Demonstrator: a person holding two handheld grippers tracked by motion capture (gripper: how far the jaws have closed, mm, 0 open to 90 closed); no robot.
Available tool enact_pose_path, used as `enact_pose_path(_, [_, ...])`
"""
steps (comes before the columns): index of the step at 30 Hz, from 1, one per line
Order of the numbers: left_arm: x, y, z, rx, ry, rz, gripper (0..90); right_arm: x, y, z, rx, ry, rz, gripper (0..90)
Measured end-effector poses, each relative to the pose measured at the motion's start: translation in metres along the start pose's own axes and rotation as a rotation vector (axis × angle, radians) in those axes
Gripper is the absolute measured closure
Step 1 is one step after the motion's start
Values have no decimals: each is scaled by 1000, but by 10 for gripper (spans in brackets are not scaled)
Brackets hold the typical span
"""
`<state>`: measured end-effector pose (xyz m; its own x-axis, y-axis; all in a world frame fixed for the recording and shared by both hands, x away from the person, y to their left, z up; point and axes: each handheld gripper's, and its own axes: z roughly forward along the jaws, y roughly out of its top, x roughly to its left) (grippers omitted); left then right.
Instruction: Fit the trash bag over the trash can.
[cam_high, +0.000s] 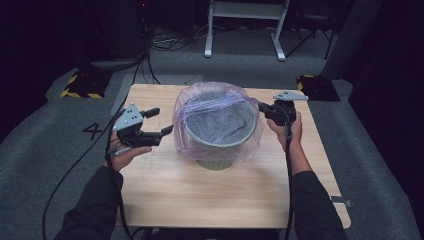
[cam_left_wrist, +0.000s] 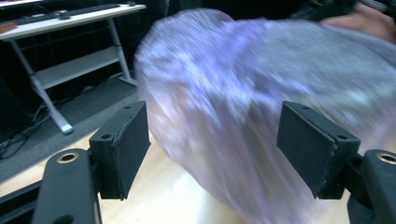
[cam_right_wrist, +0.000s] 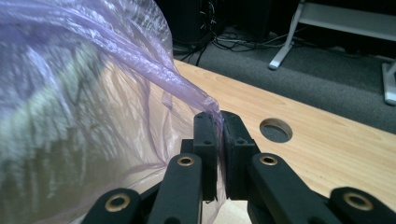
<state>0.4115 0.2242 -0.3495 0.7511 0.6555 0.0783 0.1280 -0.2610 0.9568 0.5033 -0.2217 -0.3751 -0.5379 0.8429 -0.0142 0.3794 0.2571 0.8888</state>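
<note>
A grey-green bin (cam_high: 216, 152) stands in the middle of the wooden table (cam_high: 210, 195), draped in a thin purple plastic bag (cam_high: 217, 107). My left gripper (cam_high: 164, 120) hovers just left of the bag, open, its black pads (cam_left_wrist: 123, 144) standing wide apart. In the left gripper view the blurred bag (cam_left_wrist: 261, 84) lies beyond the jaws and nothing is pinched. My right gripper (cam_high: 261, 106) is at the bin's right rim. In the right gripper view it (cam_right_wrist: 219, 119) is shut on a gathered edge of the bag (cam_right_wrist: 93, 93), which stretches taut from the pads.
A round hole (cam_right_wrist: 275, 129) is cut in the tabletop near the right gripper. White desk legs (cam_high: 245, 25) stand on the grey carpet behind the table. Yellow-and-black striped bases (cam_high: 82, 86) (cam_high: 316, 86) flank its far corners. Cables trail from both grippers.
</note>
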Motion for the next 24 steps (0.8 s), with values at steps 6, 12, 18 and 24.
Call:
enact_pose_path(6, [20,18,31,48,-8,-12,353,4,4,-2,-10,10,-22,858])
enact_pose_path(12, [26,20,54,91,-38,16,584,4,4,-2,-13,29,-28,853])
enact_pose_path(18, [29,17,65,101,-46,40,829,8,5,1,-12,35,-38,854])
enact_pose_path(24, [31,16,70,101,-25,35,898,11,7,2,-16,20,-52,854])
